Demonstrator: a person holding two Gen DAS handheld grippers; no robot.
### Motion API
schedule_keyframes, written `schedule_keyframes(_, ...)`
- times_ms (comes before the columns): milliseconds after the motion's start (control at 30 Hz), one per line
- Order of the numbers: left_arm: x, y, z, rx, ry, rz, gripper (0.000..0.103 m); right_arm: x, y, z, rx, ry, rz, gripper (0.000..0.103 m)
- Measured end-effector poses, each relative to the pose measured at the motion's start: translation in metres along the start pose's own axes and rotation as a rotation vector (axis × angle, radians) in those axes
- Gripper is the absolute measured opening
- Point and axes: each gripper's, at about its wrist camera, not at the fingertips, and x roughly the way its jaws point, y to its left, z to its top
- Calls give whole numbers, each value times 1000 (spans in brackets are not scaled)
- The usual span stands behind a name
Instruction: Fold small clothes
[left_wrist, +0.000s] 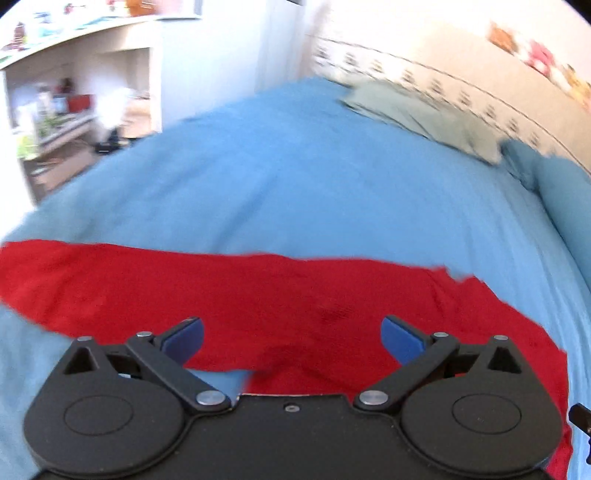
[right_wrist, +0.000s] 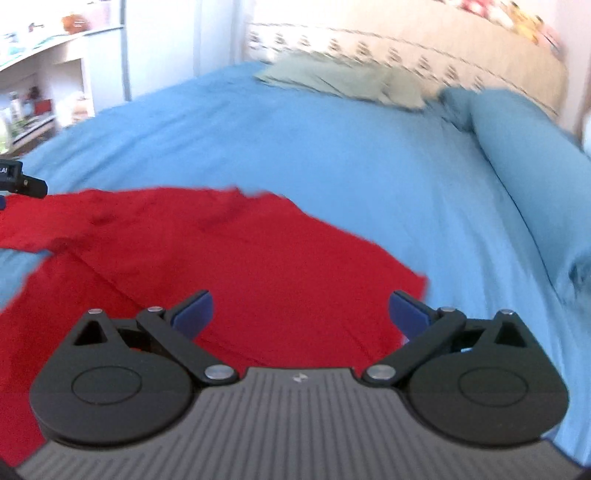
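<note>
Blue bedsheet (left_wrist: 295, 177) underneath, red garment (left_wrist: 258, 295) spread flat across it below both tools, left gripper (left_wrist: 291, 338) and right gripper (right_wrist: 300, 314) spread wide and empty, likely to pinch sheet along with cloth if closed too deep.

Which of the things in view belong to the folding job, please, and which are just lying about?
For the job:
red garment, spread on the blue bedsheet
left tool, open
right tool, open

Lying about:
grey-green cloth
blue pillow
shelves
</note>
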Motion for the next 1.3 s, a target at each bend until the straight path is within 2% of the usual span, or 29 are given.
schedule_keyframes(200,-32,97,20,-198,-13,96,103,-12,61,36,-75,-54,106,103)
schedule_keyframes(333,-28,183,19,-424,-39,137,101,-2,104,47,-86,-37,149,103)
schedule_keyframes(400,-16,224,15,-542,-55,135,95,4,126,48,-105,-25,149,103)
schedule_keyframes(467,2,256,11,-619,-55,127,79,13,147,46,-124,-17,146,103)
schedule_keyframes(567,24,286,0,-682,-38,121,61,29,176,43,-150,-1,149,103)
schedule_keyframes(700,43,312,-11,-761,-40,157,59,48,204,37,-163,15,150,103)
schedule_keyframes(833,45,326,-15,-787,-65,166,55,60,217,35,-155,26,150,103)
schedule_keyframes(900,48,330,-11,-770,-75,174,55,66,224,37,-151,29,151,103)
schedule_keyframes(1000,57,338,-2,-748,-85,195,49,71,230,39,-147,26,149,103)
schedule_keyframes(1033,60,340,1,-742,-86,204,44,71,230,40,-144,23,147,103)
schedule_keyframes(1100,64,342,6,-719,-73,251,25,72,229,40,-136,18,144,103)
schedule_keyframes(1133,66,341,9,-702,-62,287,6,73,228,41,-130,16,140,103)
schedule_keyframes(1300,62,330,13,-664,-77,317,4,77,219,40,-91,13,111,103)
